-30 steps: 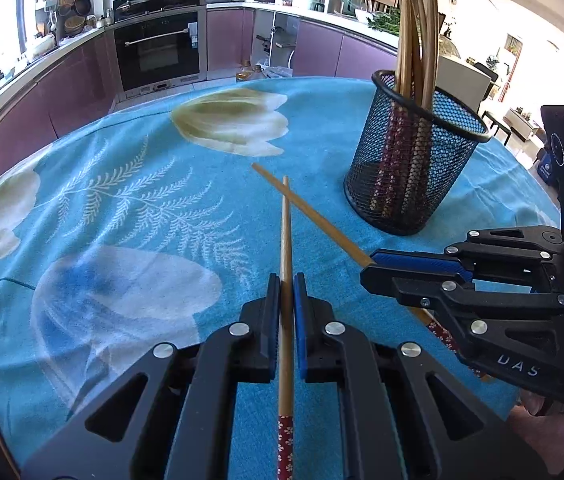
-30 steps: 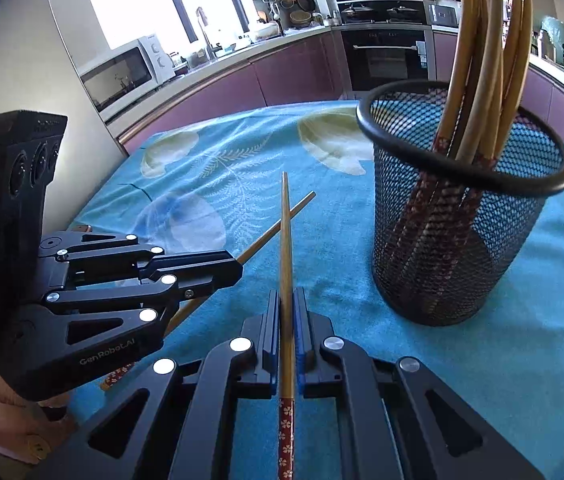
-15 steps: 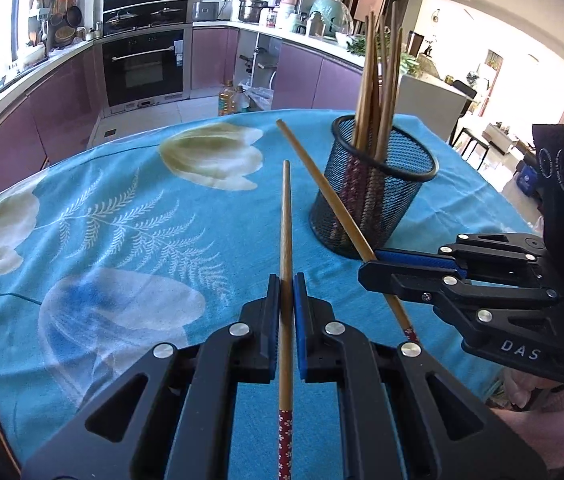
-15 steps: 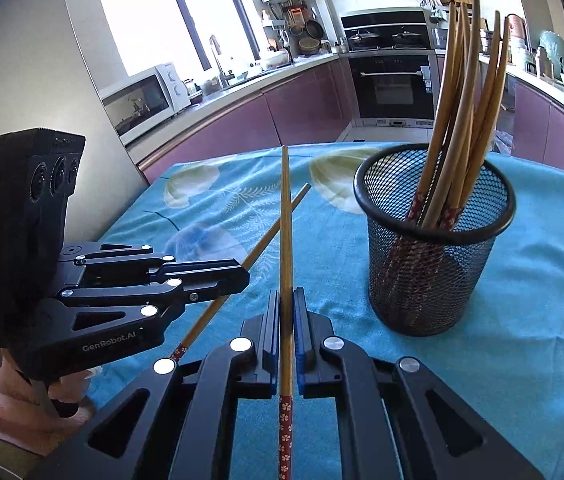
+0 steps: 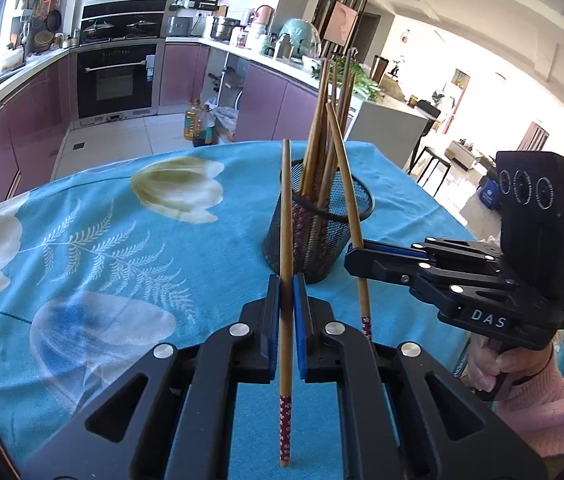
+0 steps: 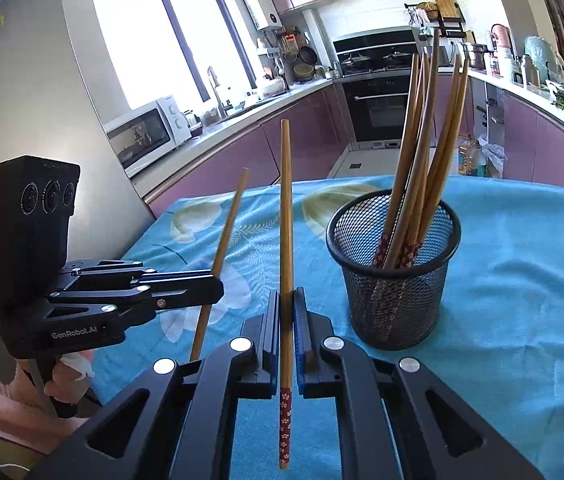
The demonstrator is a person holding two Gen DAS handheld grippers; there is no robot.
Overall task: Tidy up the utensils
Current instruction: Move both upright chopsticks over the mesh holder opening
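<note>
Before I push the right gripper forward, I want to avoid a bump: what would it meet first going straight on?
Probably nothing close. The right gripper, shut on a chopstick, points just left of the mesh cup, over the blue tablecloth. Depth is uncertain; the cup rim sits close beside that line.

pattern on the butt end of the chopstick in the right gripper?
Dark red with small pale flowers on the wooden chopstick clamped in the right gripper; the rest is plain wood. Right wrist view shows it best.
</note>
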